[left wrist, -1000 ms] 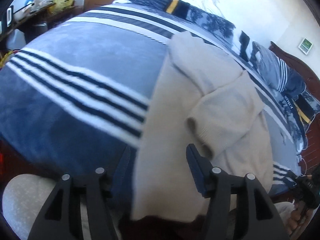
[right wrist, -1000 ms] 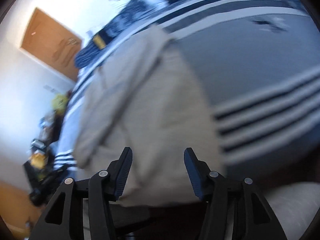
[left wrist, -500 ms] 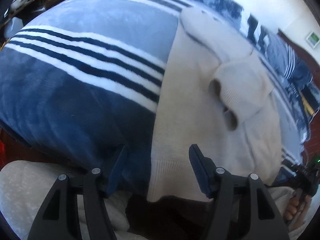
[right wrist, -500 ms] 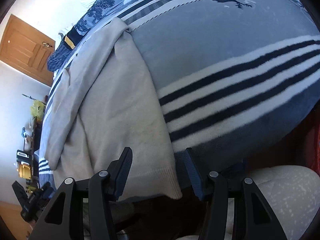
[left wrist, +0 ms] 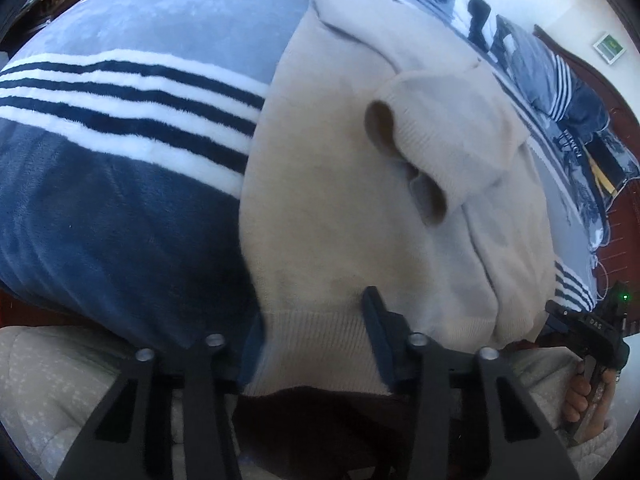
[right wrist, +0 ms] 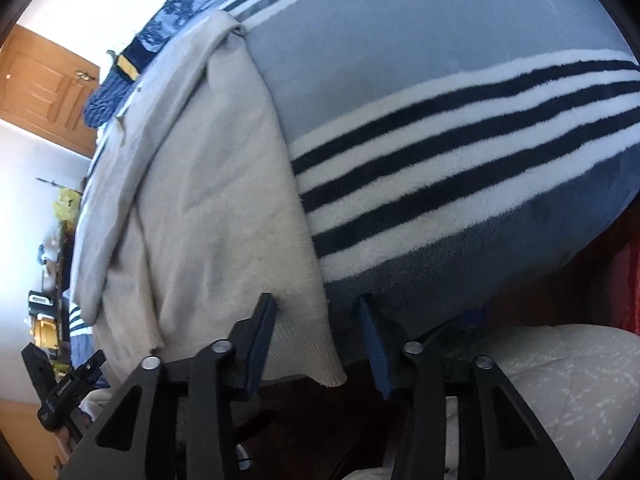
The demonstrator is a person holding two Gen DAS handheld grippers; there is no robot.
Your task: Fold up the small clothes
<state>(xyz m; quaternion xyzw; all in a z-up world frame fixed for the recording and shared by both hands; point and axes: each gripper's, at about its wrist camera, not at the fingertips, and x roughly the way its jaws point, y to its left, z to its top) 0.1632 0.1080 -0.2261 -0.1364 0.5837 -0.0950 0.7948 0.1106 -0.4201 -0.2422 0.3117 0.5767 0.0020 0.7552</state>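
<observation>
- A beige knit sweater (left wrist: pixel 344 216) lies on a bed, over a blue blanket (left wrist: pixel 120 208) with white and navy stripes; its sleeves are folded across the body, one cuff (left wrist: pixel 404 148) gaping open.
- Its ribbed hem (left wrist: pixel 320 348) hangs over the bed's near edge.
- The left tool (left wrist: pixel 316 336) is spread wide, its fingers on either side of the hem's left corner, gripping nothing.
- The right tool (right wrist: pixel 320 332) is also wide open around the hem's right corner (right wrist: pixel 320 356), not clamped.
- In the left wrist view, the other handle (left wrist: pixel 592 332) carries small white lettering, too small to read with certainty.
- A wooden door (right wrist: pixel 44 92) stands beyond.
</observation>
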